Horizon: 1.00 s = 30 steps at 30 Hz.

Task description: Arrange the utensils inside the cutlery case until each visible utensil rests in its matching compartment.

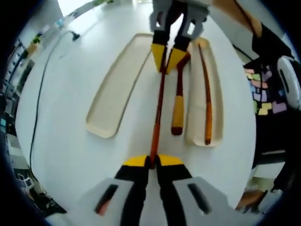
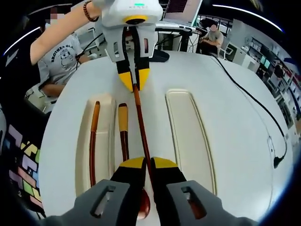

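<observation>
Red stick (image 1: 158,106) is pinched at both ends by the left gripper (image 1: 153,161) and right gripper (image 2: 148,163). Both should lower it level into the empty tray (image 1: 115,89).

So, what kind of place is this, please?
Probably an office or lab workspace, not a kitchen. The cutlery case lies on a big round white table, a laptop sits at its far edge, a black cable runs across it, and a seated person works behind.

Left tool (image 1: 153,161) with grey plastic body, black jaws, yellow wedge tips, right tool (image 2: 147,164) built the same, dark beaded bracelet (image 2: 86,10), grey printed T-shirt (image 2: 59,59)
</observation>
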Each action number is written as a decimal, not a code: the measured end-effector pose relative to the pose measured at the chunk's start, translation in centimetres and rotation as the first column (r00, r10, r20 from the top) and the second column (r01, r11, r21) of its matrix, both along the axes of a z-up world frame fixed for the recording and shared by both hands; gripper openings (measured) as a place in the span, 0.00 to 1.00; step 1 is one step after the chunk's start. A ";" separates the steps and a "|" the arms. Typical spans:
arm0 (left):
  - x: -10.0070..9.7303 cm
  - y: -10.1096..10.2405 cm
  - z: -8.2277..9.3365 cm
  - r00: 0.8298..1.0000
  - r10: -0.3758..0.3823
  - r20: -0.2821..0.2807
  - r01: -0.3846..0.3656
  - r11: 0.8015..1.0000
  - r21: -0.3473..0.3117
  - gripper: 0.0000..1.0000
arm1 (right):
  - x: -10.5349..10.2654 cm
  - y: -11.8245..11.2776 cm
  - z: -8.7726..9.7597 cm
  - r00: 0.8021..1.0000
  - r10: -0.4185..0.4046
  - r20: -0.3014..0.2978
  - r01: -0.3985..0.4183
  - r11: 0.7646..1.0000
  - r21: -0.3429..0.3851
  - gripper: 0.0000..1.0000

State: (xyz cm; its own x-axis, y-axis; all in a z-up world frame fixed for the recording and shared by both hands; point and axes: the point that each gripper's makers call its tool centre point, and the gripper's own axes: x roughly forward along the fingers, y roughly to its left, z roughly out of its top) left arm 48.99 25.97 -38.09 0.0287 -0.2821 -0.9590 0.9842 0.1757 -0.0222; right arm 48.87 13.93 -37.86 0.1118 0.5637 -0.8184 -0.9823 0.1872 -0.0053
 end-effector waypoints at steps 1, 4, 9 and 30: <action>0.0 0.0 0.0 1.000 -0.005 0.006 0.004 1.000 0.009 0.07 | -0.1 0.1 0.0 1.000 0.006 0.014 -0.006 1.000 -0.004 0.03; 0.1 0.0 -0.1 0.999 0.025 0.022 -0.026 0.999 0.042 0.07 | -0.2 0.1 -0.1 0.999 0.013 0.039 -0.012 1.000 -0.014 0.03; 0.0 0.1 -0.1 0.996 0.077 0.055 -0.078 0.997 0.029 0.07 | -0.2 0.1 -0.1 0.998 0.021 0.054 -0.021 1.000 -0.012 0.03; 0.8 0.1 1.8 0.991 0.016 0.129 -0.006 0.997 -0.077 0.06 | 0.4 0.1 0.4 0.993 0.020 0.120 -0.028 0.998 0.060 0.03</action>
